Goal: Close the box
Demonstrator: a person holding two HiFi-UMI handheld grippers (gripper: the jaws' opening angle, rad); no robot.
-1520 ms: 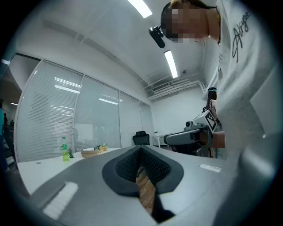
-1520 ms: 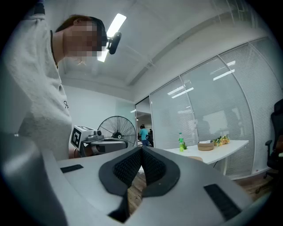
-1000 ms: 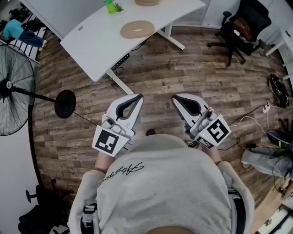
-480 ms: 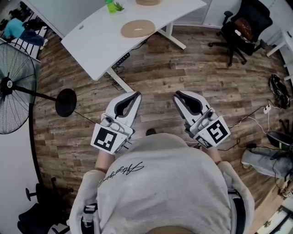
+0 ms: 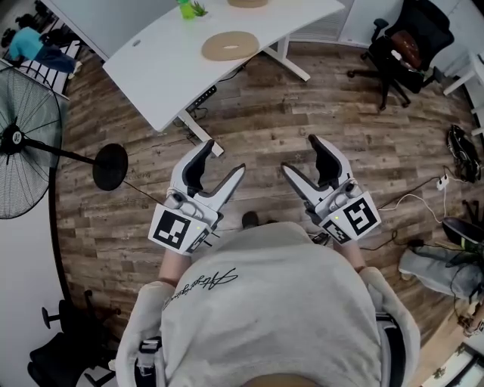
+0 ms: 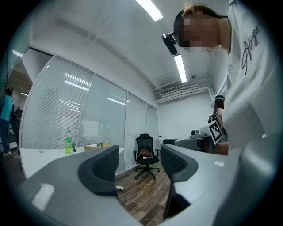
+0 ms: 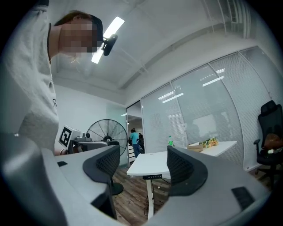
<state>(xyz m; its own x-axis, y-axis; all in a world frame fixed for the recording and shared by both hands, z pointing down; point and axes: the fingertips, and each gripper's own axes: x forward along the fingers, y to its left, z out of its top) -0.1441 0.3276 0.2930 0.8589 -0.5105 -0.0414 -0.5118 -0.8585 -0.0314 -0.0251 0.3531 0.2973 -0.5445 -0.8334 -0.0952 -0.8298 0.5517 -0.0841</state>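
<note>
Closest to me is the operator's grey sweatshirt (image 5: 265,302), filling the bottom of the head view. Just past it, both tools are held level over the wooden floor (image 5: 302,106). The left gripper (image 5: 224,156) has just been opening and its jaws now stand moderately apart. Its own view shows only floor and a distant office chair (image 5: 397,49) in the gap. The right gripper (image 5: 301,153) has done the same, with nothing between its pads but the white desk (image 5: 227,75) far off.

I can't find the box anywhere: it isn't on the floor, on the desk or in either gripper view. That's my main worry, because turning to look for it without a clear line could go badly. The standing fan (image 5: 30,143) has its base and cord close on the left. Loose cables (image 5: 423,195) trail on the right and could catch a foot. On the desk, the round wooden board (image 5: 230,45) and green bottle (image 5: 184,7) would tip if a swinging jaw caught them.
</note>
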